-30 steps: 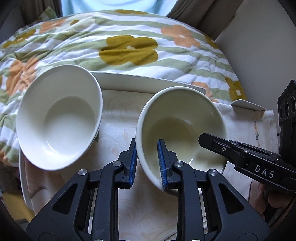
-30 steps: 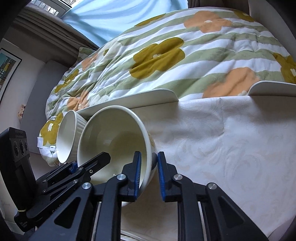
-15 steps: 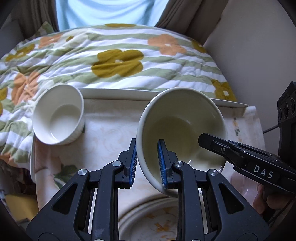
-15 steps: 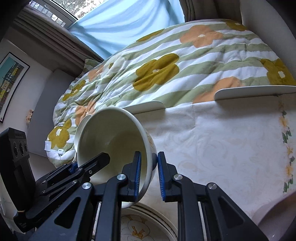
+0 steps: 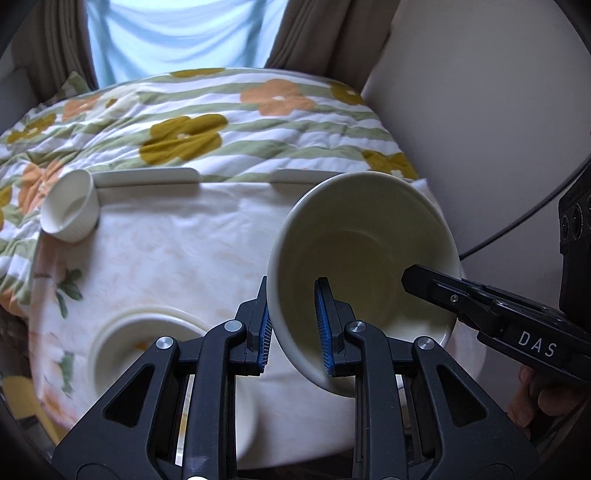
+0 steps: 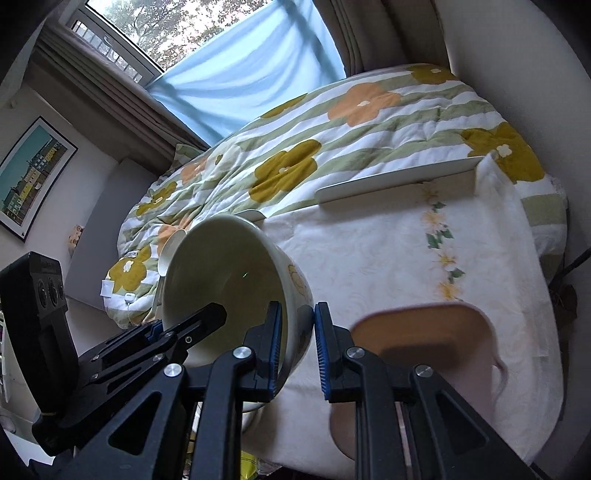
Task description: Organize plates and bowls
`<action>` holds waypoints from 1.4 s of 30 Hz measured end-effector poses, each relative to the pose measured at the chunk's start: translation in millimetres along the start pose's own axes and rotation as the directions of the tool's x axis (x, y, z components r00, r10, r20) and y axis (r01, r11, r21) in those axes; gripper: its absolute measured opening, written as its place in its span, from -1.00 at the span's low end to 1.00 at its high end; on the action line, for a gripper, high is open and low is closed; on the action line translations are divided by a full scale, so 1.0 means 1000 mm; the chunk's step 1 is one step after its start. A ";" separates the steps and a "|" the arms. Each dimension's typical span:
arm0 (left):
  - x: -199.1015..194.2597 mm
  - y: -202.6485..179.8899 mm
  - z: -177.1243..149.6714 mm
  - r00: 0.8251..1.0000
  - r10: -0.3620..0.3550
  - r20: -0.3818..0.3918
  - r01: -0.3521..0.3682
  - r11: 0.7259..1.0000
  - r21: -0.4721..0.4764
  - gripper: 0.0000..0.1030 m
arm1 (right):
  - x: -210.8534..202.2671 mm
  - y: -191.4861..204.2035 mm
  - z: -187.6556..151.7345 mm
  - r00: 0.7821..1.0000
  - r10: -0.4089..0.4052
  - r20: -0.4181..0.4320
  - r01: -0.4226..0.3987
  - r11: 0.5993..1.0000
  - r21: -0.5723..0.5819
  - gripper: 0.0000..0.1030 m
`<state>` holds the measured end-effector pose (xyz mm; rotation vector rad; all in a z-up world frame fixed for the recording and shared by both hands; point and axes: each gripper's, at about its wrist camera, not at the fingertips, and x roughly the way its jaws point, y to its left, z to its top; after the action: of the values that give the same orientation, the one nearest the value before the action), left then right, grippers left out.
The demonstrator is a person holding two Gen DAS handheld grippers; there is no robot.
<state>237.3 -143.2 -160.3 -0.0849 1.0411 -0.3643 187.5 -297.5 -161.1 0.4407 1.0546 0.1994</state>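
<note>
We work over a surface point(image 5: 177, 236) draped in a pale cloth with flower sprigs; beyond its far edge lies a bed point(image 5: 207, 122) under a quilt striped green and white with orange and mustard flowers. Behind the bed hang a light-blue curtain point(image 6: 243, 77) and a window point(image 6: 147, 26), and a framed picture point(image 6: 27, 173) hangs on the wall to the left of the window.

Both our grippers point steeply down and share one load. The left gripper point(image 5: 294, 325) has its jaws clamped on the near rim of the large cream bowl point(image 5: 369, 251), one blue pad inside the wall and one outside. The right gripper point(image 6: 297, 349) pinches the opposite rim of the same bowl in the same way. The bowl is tipped toward us, held clear above the cloth on its right-hand part.

We count two more pieces of white crockery and one pink: a small ribbed bowl point(image 5: 72, 210) at the surface's far-left corner, well apart from the large bowl; a white dish with a flower pattern point(image 5: 147, 332) below and to the left of the large bowl; and a blurred pink dish point(image 6: 424, 332) just right of it.
</note>
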 end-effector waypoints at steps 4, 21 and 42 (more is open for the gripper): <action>0.004 -0.040 -0.016 1.000 -0.014 -0.014 0.014 1.000 0.018 -0.63 | -0.024 -0.030 -0.014 1.000 -0.024 -0.003 0.024 1.000 0.009 -0.68; 0.096 -0.101 -0.051 0.967 0.040 -0.252 0.019 0.974 0.228 -0.63 | 0.004 -0.108 -0.060 0.984 -0.103 -0.146 0.128 0.976 0.178 -0.69; 0.130 -0.110 -0.057 0.955 0.155 -0.255 -0.035 0.906 0.422 -0.63 | 0.026 -0.107 -0.067 0.963 -0.200 -0.180 0.237 0.948 0.211 -0.69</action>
<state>219.7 -283.9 -270.3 0.4115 1.2247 -0.5109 136.5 -367.0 -257.1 0.5190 1.2793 -0.0905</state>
